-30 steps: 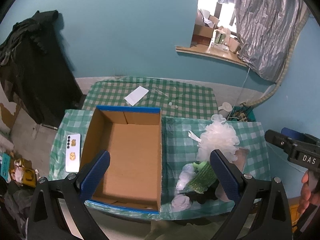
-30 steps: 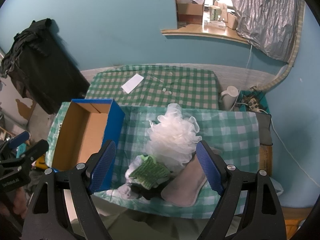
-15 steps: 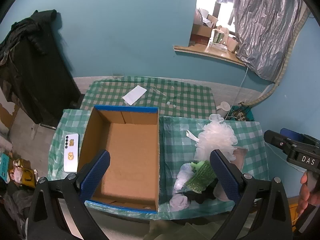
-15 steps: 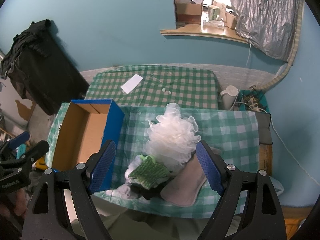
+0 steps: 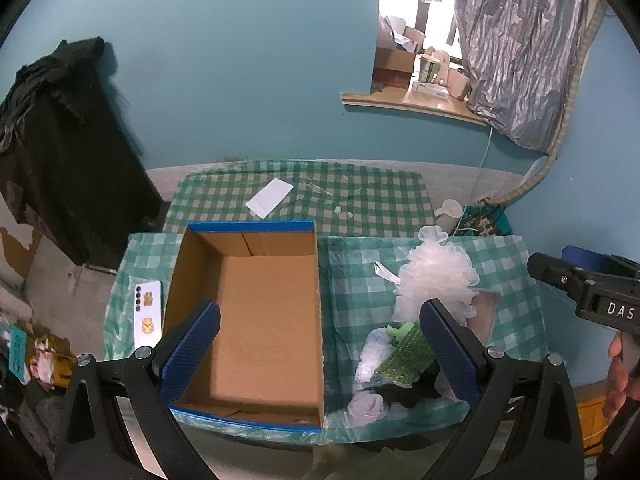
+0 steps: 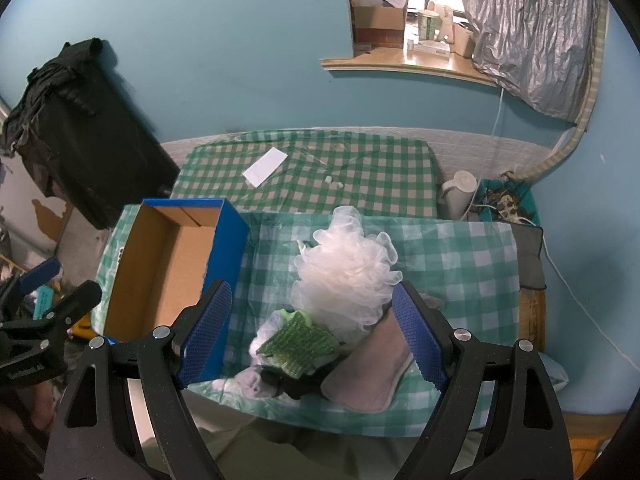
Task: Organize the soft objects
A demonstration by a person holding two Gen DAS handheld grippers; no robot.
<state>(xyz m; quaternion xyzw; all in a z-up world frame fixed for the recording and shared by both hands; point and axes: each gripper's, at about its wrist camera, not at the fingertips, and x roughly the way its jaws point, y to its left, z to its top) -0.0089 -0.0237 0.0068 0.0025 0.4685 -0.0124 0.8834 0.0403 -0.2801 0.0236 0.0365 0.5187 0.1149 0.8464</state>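
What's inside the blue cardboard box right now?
The blue cardboard box shows only a bare brown floor; no soft things in it. The left gripper finger covers its near-left corner, so that patch is unseen.

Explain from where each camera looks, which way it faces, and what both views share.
Left wrist: on the left gripper, aimed steeply down over the empty box; its open fingers, the right gripper and a hand show.
Right wrist: on the right gripper, aimed steeply down over the soft pile; its open fingers and the left gripper at the left edge show.
Shared: box, loofah, green sponge, checked table.
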